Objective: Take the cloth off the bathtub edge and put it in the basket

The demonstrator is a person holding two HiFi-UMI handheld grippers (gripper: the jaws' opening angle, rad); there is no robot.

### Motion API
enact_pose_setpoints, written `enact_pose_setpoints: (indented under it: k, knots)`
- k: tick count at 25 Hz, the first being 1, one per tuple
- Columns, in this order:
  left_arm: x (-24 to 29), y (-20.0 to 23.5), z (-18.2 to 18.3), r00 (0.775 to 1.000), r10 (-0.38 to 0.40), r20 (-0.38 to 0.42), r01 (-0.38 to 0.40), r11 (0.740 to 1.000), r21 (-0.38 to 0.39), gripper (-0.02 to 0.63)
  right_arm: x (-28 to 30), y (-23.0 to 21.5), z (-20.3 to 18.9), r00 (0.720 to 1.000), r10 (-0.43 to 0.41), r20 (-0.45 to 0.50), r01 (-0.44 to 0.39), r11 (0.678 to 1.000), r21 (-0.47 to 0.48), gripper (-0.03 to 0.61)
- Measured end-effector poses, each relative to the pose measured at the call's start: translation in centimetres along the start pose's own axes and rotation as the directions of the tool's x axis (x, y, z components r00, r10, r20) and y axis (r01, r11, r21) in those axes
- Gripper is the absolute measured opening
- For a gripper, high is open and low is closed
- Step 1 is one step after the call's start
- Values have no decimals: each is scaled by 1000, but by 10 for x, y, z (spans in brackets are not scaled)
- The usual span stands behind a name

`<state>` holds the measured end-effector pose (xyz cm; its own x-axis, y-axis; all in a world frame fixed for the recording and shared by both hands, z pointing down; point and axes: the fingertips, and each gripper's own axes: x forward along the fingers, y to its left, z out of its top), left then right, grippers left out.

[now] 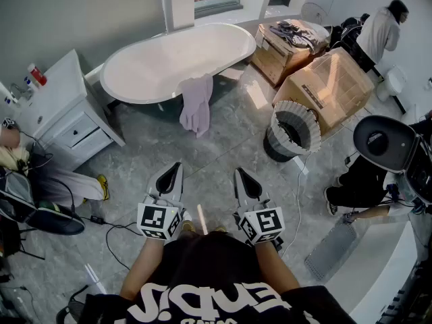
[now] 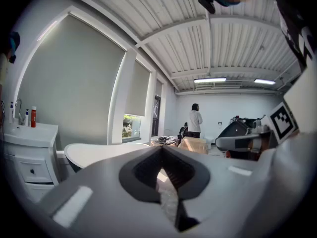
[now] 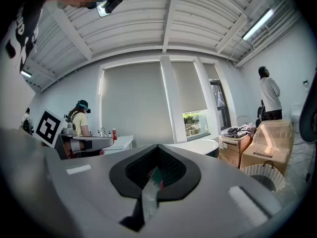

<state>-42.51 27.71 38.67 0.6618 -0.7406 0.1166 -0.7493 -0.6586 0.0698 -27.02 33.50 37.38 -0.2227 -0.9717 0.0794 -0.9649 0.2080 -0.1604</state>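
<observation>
A pale lilac cloth (image 1: 196,104) hangs over the near rim of the white bathtub (image 1: 162,63), its lower end close to the floor. The white pleated basket (image 1: 291,129) stands on the floor to the right of the tub, dark inside. My left gripper (image 1: 175,168) and right gripper (image 1: 241,175) are held side by side low in the head view, well short of the cloth. Both are shut with nothing between the jaws. In the left gripper view the gripper (image 2: 161,151) points past the tub (image 2: 94,153). The right gripper (image 3: 157,148) faces the tub (image 3: 197,146), with the basket (image 3: 265,175) at its right.
A white vanity cabinet (image 1: 64,117) with bottles stands left of the tub. Two cardboard boxes (image 1: 331,83) sit behind the basket, one with clothes on top. A person (image 1: 381,29) stands at the back right. Another person (image 1: 27,167) sits at the left. Black equipment (image 1: 381,140) and cables lie on the right.
</observation>
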Motion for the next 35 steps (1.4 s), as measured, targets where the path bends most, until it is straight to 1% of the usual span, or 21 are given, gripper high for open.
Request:
enact_pose_setpoints:
  k: [7,10,13,17,21,27,35]
  knots:
    - [-2,-9,-2,1000,7,-11,-7,1000,4,-3,-5,-3,4,1000,20,9,-20,1000,-3,6]
    - [-4,-17,-5,1000,25,-17,-25,1000,0,-3,-13,-8,10,999,42,14,-42,999,-21,6]
    - [-2,-26,-9,999,50,-14,-50,999,-6,-3,-23,-19,14,998,56,25,-56,998,-16,6]
    - [-8,-42,-12,996,88,-6,-88,996,-15,-3,-42,-31,11,996,87,26,-87,996,-14,6]
    - [-11,-51,-14,994,113,1,-113,993,-23,-3,-47,-40,7,995,101,21,-100,995,-13,6]
    - [5,-52,-15,994,109,19,-109,994,1,-3,-35,-57,-2,996,86,17,-85,996,-19,6]
    - [43,-42,-21,996,83,15,-83,997,-4,-3,-10,-79,-7,998,60,16,-59,998,-15,6]
